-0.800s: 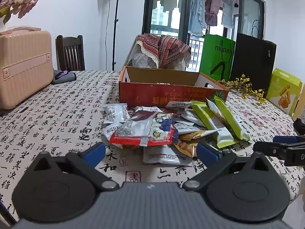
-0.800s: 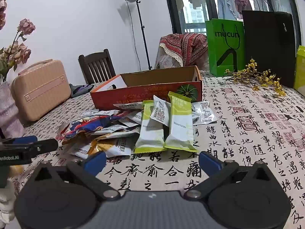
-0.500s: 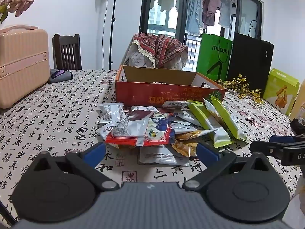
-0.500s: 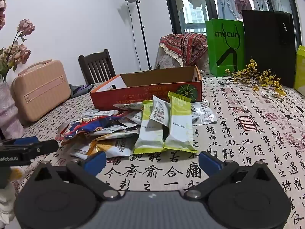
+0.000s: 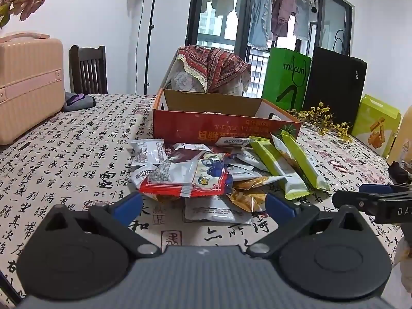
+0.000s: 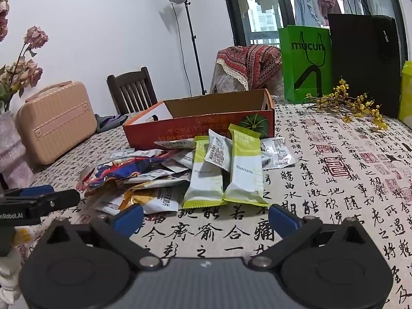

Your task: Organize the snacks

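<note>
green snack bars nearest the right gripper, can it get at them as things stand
Probably yes: the right gripper is open and empty, and the two green snack bars lie on the pile's near edge with only bare tablecloth before them.

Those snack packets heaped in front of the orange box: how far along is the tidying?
Barely begun. Nothing looks sorted yet: the pile of foil snack packets lies loose on the calligraphy-print tablecloth, in front of the open orange cardboard box, whose inside is mostly hidden. Nothing is in hand: the left gripper and right gripper are both open and empty. All the packets, including the two green-and-white bars, remain to move.
</note>
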The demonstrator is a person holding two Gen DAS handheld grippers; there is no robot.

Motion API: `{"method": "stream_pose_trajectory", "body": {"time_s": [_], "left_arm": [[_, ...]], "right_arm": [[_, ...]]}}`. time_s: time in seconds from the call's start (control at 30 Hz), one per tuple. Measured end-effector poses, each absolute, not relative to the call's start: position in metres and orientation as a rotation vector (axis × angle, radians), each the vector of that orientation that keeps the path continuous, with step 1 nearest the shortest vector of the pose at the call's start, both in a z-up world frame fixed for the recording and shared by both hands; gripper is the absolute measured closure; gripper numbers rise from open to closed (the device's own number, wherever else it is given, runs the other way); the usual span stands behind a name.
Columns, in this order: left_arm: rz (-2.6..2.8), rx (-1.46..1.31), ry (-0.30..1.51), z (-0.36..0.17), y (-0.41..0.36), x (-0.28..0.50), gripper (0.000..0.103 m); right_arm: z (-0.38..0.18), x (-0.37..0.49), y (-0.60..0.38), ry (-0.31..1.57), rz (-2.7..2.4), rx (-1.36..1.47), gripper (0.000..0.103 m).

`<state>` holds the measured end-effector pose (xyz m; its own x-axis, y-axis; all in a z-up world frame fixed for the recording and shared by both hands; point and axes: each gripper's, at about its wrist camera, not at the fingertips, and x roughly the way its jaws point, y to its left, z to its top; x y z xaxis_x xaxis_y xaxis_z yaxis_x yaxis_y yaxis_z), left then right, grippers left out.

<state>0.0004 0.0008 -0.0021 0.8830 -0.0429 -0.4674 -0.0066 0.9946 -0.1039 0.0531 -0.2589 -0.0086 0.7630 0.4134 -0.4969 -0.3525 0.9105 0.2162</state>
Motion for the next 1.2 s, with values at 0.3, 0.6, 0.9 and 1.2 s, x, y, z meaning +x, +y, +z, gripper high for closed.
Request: {"method": "stream_pose_trajectory", "body": {"time_s": [0.3,0.6,0.9,1.2], "left_arm": [[-0.024,-0.111,0.491,-0.003,0.0005,-0.0001,0.0],[-0.03,-0.114,0.495,-0.0036,0.0004,0.0002,0.0],[-0.032,-0.115,0.493,-0.0038,0.0,0.0005,0.0],[-0.032,-0.116,0.493,-0.0037,-0.0007,0.0009,0.0]], "right_arm": [[-0.0089,0.0539,-0.2579,0.567,0.416,0.114,0.0],[-0.0093,0.0541,-0.2583,0.568,0.415,0.117,0.0],[-0.0093,0.0545,-0.2584,0.568,0.415,0.117,0.0],[-0.0096,0.0547,-0.258,0.568,0.416,0.117,0.0]]}}
